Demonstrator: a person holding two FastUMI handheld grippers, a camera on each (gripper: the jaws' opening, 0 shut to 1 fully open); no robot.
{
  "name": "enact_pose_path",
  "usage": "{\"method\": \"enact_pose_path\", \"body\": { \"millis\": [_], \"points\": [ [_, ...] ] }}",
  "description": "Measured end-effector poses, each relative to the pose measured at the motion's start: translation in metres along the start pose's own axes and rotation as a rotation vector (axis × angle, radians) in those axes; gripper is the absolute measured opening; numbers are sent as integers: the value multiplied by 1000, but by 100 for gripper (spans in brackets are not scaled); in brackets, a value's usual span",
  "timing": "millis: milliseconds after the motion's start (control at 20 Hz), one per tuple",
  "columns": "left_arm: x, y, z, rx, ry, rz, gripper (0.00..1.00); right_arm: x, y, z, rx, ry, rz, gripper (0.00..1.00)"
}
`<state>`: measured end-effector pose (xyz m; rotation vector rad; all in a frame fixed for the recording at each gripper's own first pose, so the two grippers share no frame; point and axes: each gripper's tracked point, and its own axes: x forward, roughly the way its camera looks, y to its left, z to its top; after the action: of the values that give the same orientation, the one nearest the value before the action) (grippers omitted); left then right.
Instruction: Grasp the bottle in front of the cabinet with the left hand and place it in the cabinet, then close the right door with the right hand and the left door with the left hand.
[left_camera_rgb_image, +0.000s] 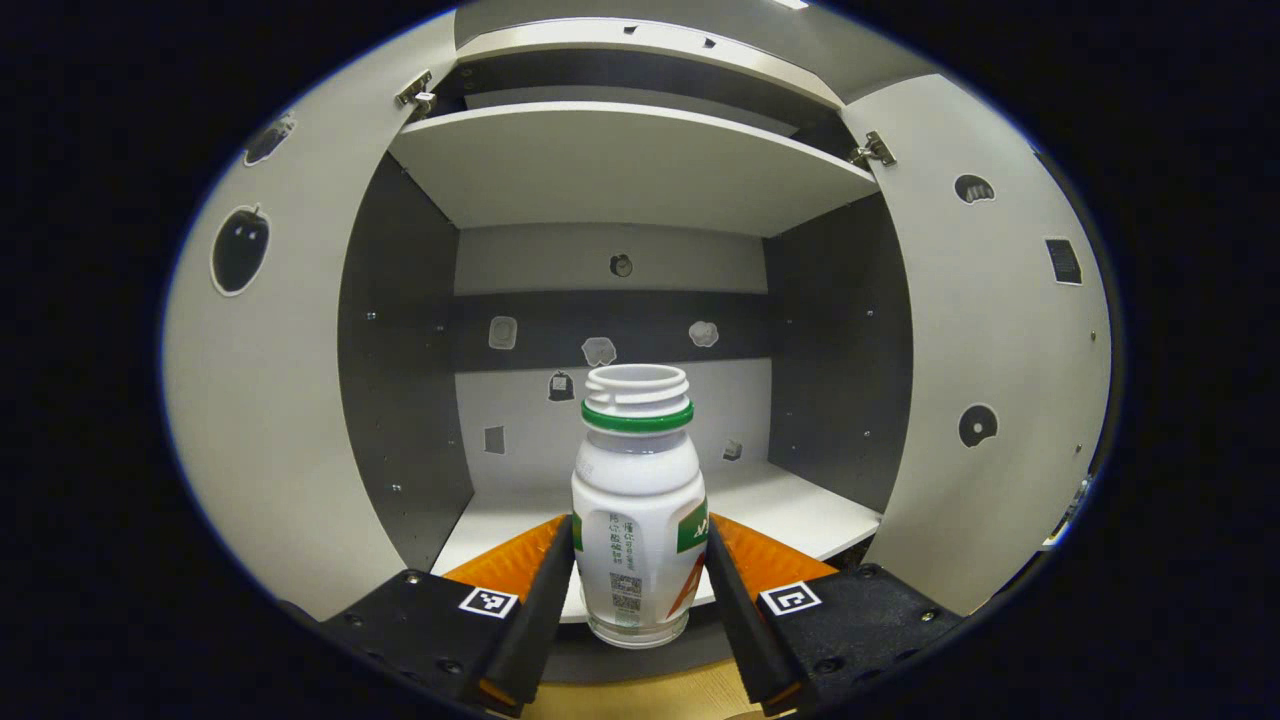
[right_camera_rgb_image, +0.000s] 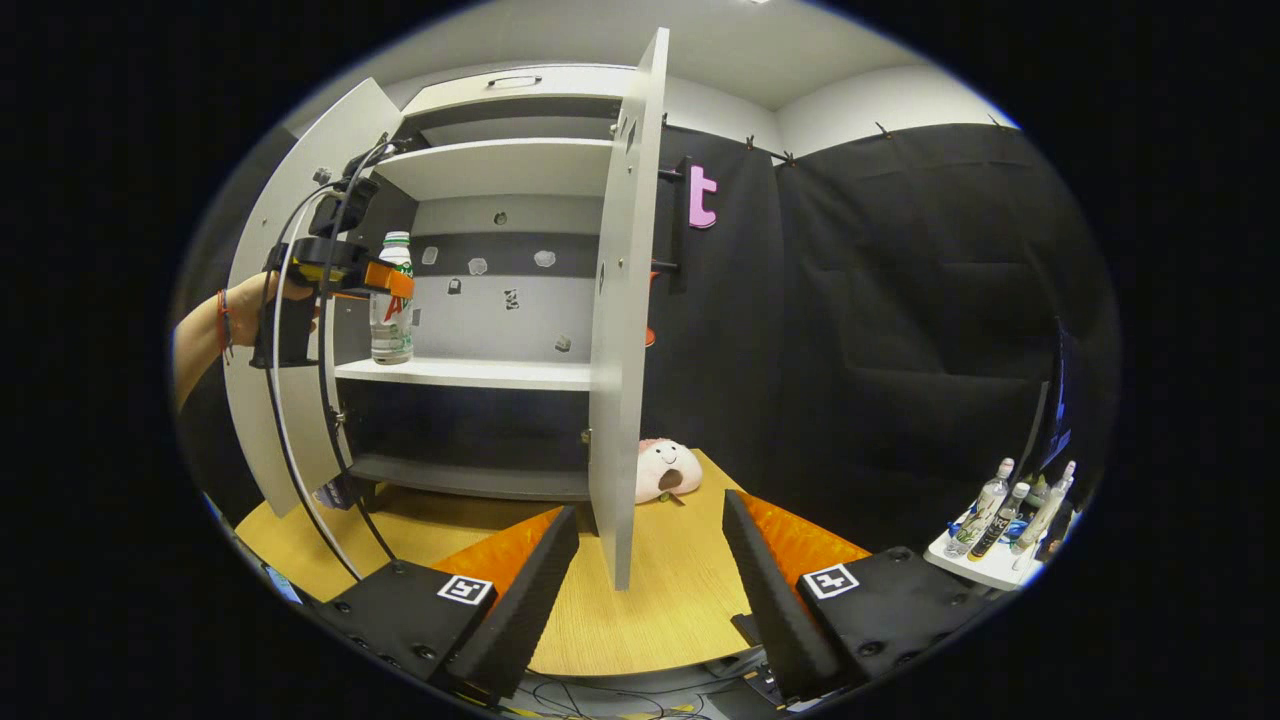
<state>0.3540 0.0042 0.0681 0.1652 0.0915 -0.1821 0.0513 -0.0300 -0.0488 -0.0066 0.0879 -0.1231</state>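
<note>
Pressing in from both sides, the left gripper (left_camera_rgb_image: 640, 560) is holding the bottle (left_camera_rgb_image: 638, 505) by its lower body at 6 o'clock in the left gripper view. That bottle is standing upright, capless, with a green ring under its open neck, at the front edge of the cabinet's middle shelf (left_camera_rgb_image: 800, 515); whether its base is touching the shelf is hard to tell. Behind it, small stickers are dotting the cabinet's back wall (left_camera_rgb_image: 610, 270), and an upper shelf (left_camera_rgb_image: 620, 165) is spanning 12 o'clock. The left door (left_camera_rgb_image: 265, 400) is standing open at 9 o'clock, the right door (left_camera_rgb_image: 1000, 380) at 3 o'clock.

In the right gripper view, the right gripper (right_camera_rgb_image: 650, 590) is hanging wide and empty at 6 o'clock over the wooden table (right_camera_rgb_image: 650, 610), with the right door's edge just beyond it. A person's hand (right_camera_rgb_image: 245, 300) at 9 o'clock is gripping the left gripper. A plush toy (right_camera_rgb_image: 668, 470) is lying near the door's foot, and several bottles on a white tray (right_camera_rgb_image: 985, 570) are standing at 4 o'clock.
</note>
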Motion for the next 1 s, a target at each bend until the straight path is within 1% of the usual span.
{"method": "enact_pose_path", "body": {
  "millis": [150, 400, 600, 1000],
  "points": [
    [21, 13, -1, 5, 13, 22, 74, 3, -5, -2, 9, 6, -14, 96],
    [50, 29, -13, -19, 56, 50, 74, 7, -17, -3, 8, 3, -53, 96],
    [59, 26, -19, -78, 80, 38, 75, 12, -23, -4, 9, 3, -75, 96],
    [67, 26, -29, -74, 112, 48, 76, 17, -25, -5, 22, 6, -93, 96]
  ]
}}
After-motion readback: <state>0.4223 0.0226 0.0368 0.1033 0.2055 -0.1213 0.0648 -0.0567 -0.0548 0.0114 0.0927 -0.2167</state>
